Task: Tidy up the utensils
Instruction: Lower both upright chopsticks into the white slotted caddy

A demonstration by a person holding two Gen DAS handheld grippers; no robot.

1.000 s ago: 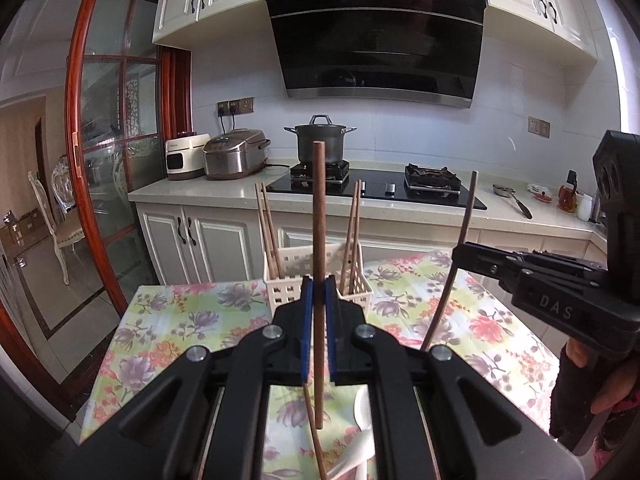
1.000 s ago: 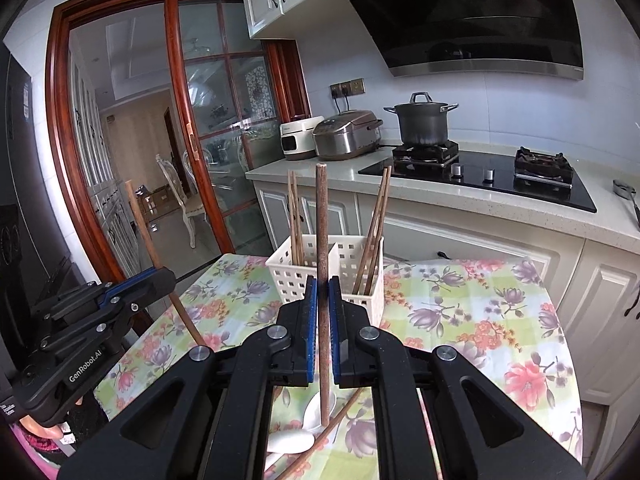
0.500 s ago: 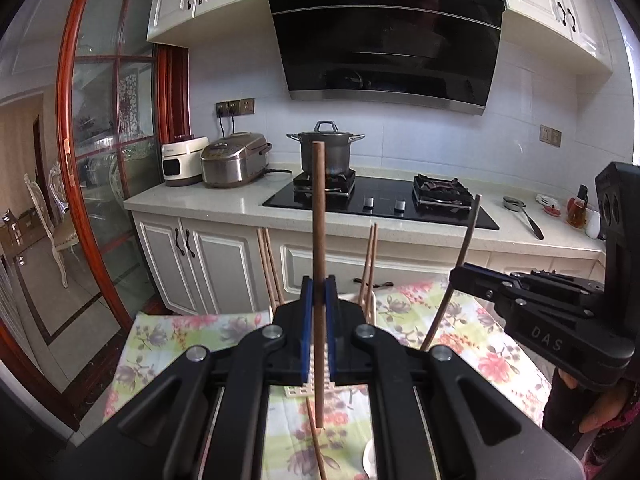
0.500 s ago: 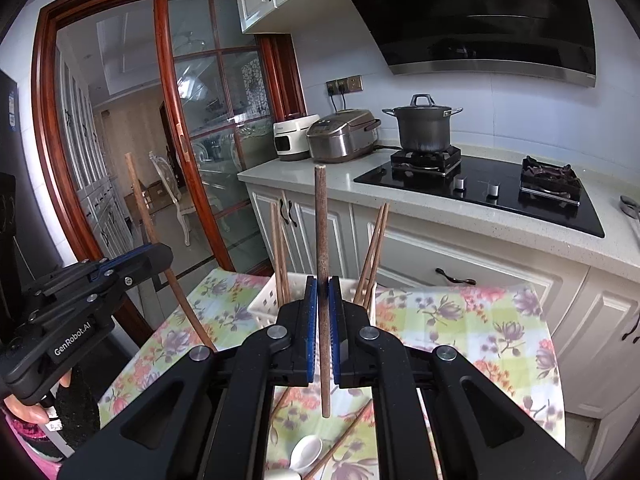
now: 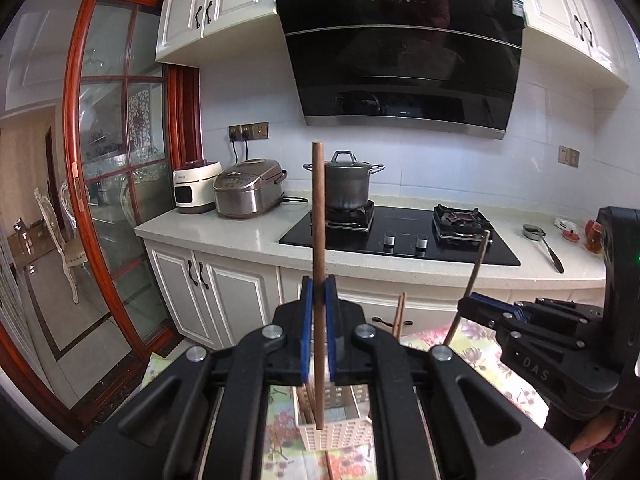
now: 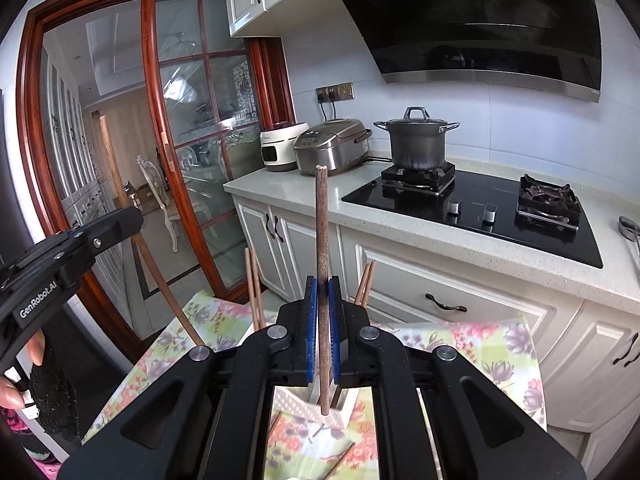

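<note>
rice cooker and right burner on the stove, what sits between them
A lidded grey pot on the left burner, between the rice cooker and the bare right burner. Both views show it.

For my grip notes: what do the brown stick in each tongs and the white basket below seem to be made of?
Both brown round chopsticks look like dark wood with a matte finish: the right one shows faint grain. The white perforated basket looks like moulded plastic, judging by its regular small holes; probably, not certainly.
</note>
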